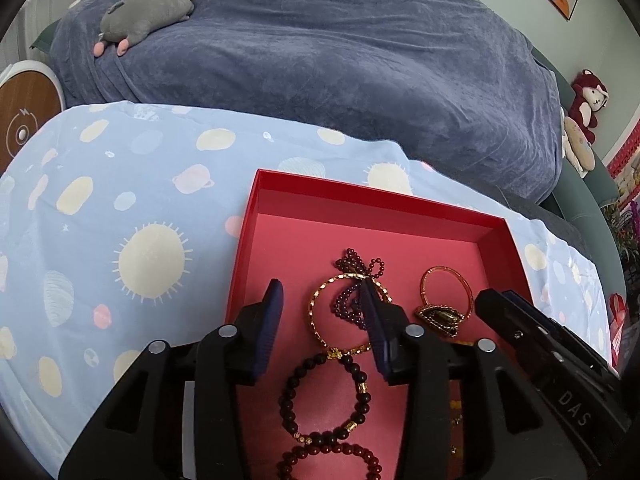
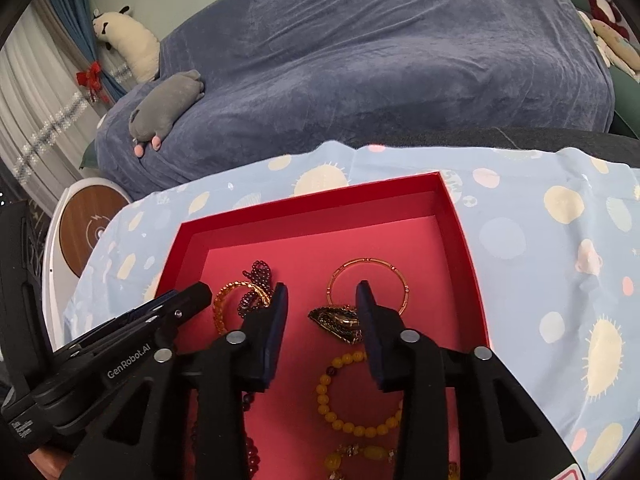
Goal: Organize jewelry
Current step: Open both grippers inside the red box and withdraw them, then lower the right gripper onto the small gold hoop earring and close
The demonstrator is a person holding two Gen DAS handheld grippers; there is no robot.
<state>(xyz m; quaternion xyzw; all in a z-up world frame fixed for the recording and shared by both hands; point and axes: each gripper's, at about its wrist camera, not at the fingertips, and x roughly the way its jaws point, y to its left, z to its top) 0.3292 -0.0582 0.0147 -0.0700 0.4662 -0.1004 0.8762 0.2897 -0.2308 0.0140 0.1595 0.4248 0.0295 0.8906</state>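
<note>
A red box point(image 1: 372, 194) point(image 2: 320, 200) lies on the blue patterned cloth and holds the jewelry. My left gripper point(image 1: 322, 300) is open above a gold chain bangle point(image 1: 316, 320) and purple beads point(image 1: 348, 264); a dark bead bracelet point(image 1: 288, 396) and a dark red one point(image 1: 344, 450) lie nearer me. My right gripper point(image 2: 322, 300) is open over a dark gold brooch point(image 2: 336, 320), with a thin gold bangle point(image 2: 366, 262) beyond and a yellow bead bracelet point(image 2: 322, 392) below. The brooch point(image 1: 436, 316) and thin bangle point(image 1: 444, 270) also show in the left view.
The blue cloth point(image 1: 140, 208) point(image 2: 560, 240) covers the table. Behind it is a sofa under a dark blue blanket point(image 1: 340, 60) with a grey plush toy point(image 1: 148, 12). A round wood-topped device point(image 2: 86, 228) stands at the left.
</note>
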